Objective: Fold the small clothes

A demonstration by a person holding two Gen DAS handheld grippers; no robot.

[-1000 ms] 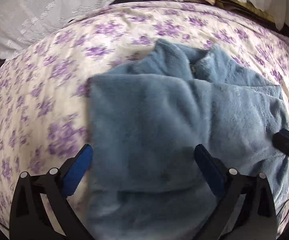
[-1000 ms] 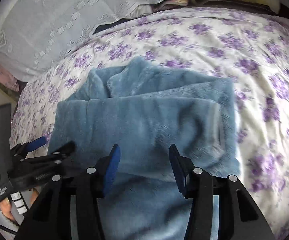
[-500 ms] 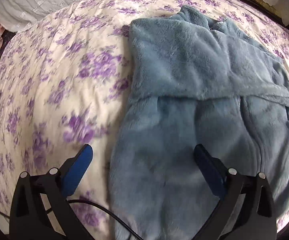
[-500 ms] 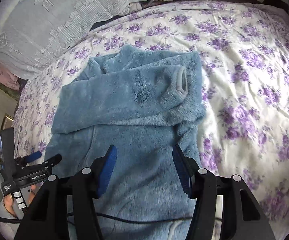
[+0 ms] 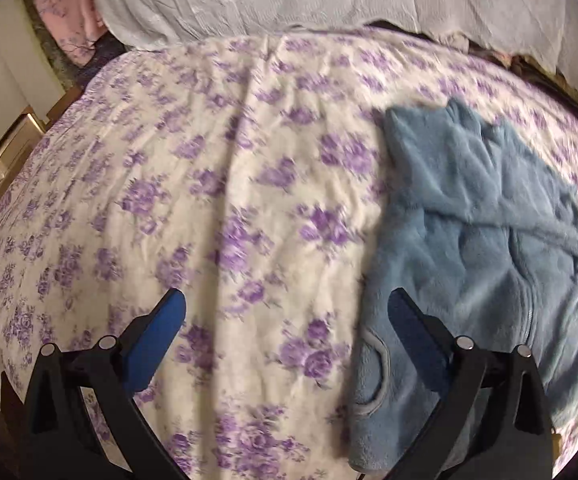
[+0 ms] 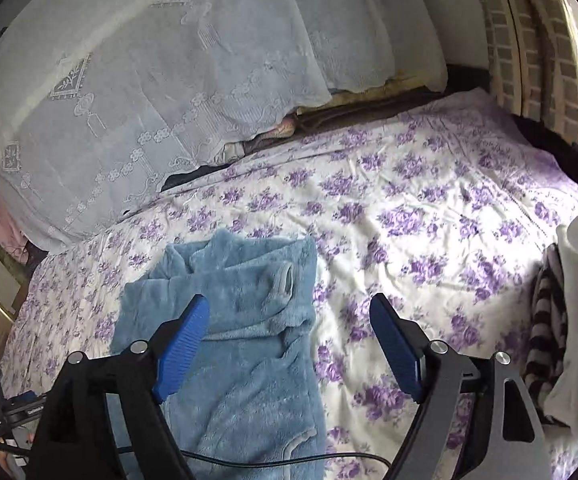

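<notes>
Garment: a small blue fleece jacket (image 6: 241,320) lies flat on the bed, one sleeve folded across the chest with its grey-trimmed cuff showing, collar end away from the grippers.
Where it lies: ahead of and below the right gripper (image 6: 289,344), mostly under its left finger; in the left wrist view the blue fleece jacket (image 5: 485,240) sits ahead and to the right of the left gripper (image 5: 285,336), passing under its right finger.
Left gripper: jaws stand wide over the floral bedsheet (image 5: 217,184), nothing between the pads.
Right gripper: jaws have just been opening and stand wide, empty, above the jacket's right edge and the floral bedsheet (image 6: 429,208).
Only in the left wrist view: a zip line down the jacket's front, a second grey-edged cuff near the right finger, a pink cloth (image 5: 77,20) at the far left.
Only in the right wrist view: a pile of clothes (image 6: 569,312), striped and white, far right of the gripper; a black cable (image 6: 273,458) crossing the jacket's lower part; the white lace cover (image 6: 161,80) beyond the bed.
</notes>
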